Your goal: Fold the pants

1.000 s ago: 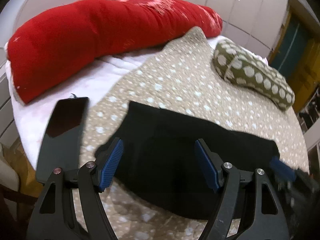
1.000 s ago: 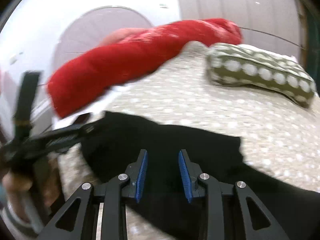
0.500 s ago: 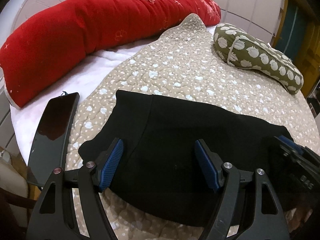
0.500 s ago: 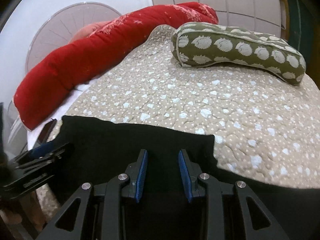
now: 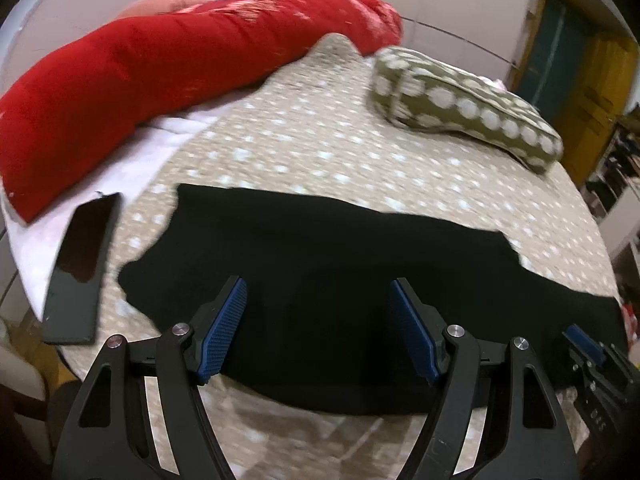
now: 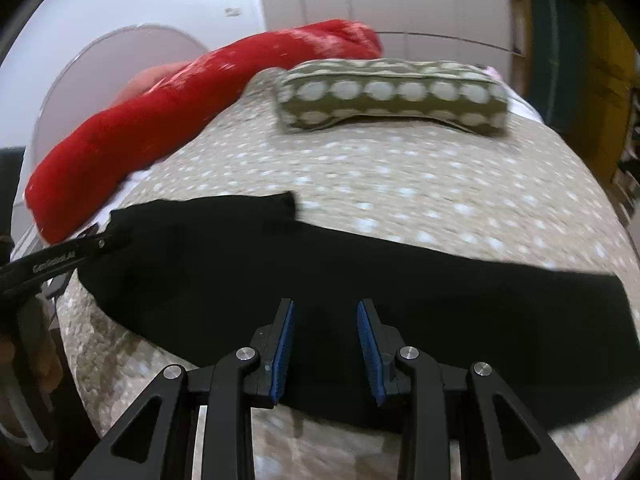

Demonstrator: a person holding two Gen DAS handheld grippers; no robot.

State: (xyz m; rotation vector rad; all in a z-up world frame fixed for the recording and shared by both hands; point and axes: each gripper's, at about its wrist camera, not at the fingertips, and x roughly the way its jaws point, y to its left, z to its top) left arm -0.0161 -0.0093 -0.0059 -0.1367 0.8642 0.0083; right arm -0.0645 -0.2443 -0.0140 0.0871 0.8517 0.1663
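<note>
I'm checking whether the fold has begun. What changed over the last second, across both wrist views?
Little. Both cameras shifted and swung slightly; the black pants lie spread on the dotted quilt in much the same outline. The left gripper stayed wide open and the right gripper narrowly open, neither taking hold of the cloth. The phone, red bolster and green cushion stayed put.

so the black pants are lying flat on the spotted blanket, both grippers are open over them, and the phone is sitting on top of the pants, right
Not quite. The phone is not on the pants; it lies beside them, near the left edge of the bed, as the left wrist view shows. The rest holds: the pants lie flat on the spotted blanket, and the left gripper and right gripper are both open over them.
</note>
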